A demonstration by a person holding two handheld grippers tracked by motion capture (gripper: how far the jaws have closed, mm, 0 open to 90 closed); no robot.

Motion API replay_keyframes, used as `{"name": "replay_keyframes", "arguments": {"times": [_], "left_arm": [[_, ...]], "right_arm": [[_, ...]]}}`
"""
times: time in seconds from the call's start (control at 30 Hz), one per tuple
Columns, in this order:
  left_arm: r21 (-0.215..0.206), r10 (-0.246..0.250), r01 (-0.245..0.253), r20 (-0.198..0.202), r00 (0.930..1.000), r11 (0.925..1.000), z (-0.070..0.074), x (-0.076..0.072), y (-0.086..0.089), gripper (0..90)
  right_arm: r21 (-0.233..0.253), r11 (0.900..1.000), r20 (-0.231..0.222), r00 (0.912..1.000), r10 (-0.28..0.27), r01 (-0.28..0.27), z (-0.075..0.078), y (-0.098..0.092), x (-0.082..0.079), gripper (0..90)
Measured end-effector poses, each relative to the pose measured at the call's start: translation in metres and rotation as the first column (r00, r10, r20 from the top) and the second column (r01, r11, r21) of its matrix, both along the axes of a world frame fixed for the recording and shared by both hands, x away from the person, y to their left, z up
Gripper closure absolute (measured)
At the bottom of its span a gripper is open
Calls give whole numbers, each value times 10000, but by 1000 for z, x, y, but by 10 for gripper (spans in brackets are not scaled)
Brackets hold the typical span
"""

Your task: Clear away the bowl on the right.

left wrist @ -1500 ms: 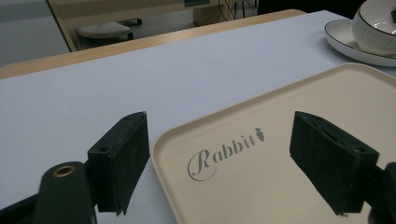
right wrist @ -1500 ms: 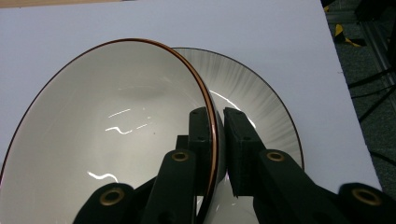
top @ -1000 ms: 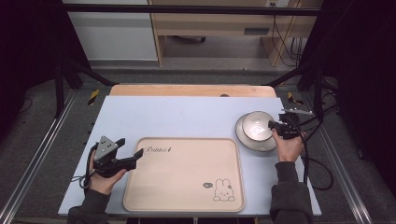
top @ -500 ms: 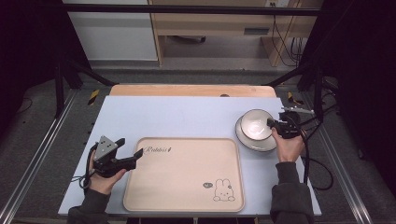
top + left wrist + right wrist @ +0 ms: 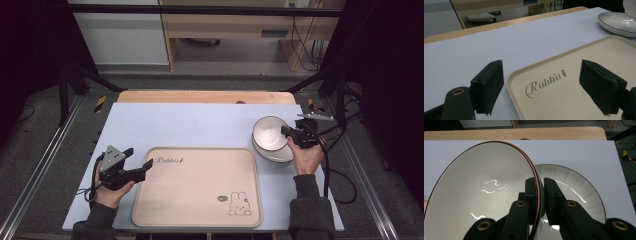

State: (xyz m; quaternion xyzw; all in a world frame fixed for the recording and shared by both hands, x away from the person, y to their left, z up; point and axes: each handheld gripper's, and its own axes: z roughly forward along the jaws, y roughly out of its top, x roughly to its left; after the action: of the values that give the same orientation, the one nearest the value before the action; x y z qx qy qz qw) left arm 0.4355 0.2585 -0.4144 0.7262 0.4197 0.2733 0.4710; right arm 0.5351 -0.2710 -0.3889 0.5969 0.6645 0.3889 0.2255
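Not much has shifted in the last second: the bowl (image 5: 484, 195) is tipped slightly more upright on the plate (image 5: 576, 192), far right of the surface (image 5: 200, 125). Right tool (image 5: 541, 192) is clamped on the bowl's rim, one jaw inside, one outside. Glazed ceramic, so I'd guess stiff, slick, chippable and fairly heavy for a rim pinch; grip deep and lift slowly. Left tool (image 5: 549, 82) sits wide apart, holding nothing, at the tray's (image 5: 200, 190) near-left corner. Count: one bowl, one plate, one tray, two tools.
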Motion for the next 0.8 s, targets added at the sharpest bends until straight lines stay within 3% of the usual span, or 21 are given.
{"name": "replay_keyframes", "arguments": {"times": [0.4, 0.8], "left_arm": [[-8, -7, 7, 3, 10000, 10000, 1, 0, 0, 192], [-34, 15, -15, 36, 10000, 10000, 2, 0, 1, 192]], "right_arm": [[231, 9974, 244, 9974, 675, -680, 10, 11, -7, 816], [232, 9897, 447, 9892, 1398, -1409, 19, 27, -13, 815]]}}
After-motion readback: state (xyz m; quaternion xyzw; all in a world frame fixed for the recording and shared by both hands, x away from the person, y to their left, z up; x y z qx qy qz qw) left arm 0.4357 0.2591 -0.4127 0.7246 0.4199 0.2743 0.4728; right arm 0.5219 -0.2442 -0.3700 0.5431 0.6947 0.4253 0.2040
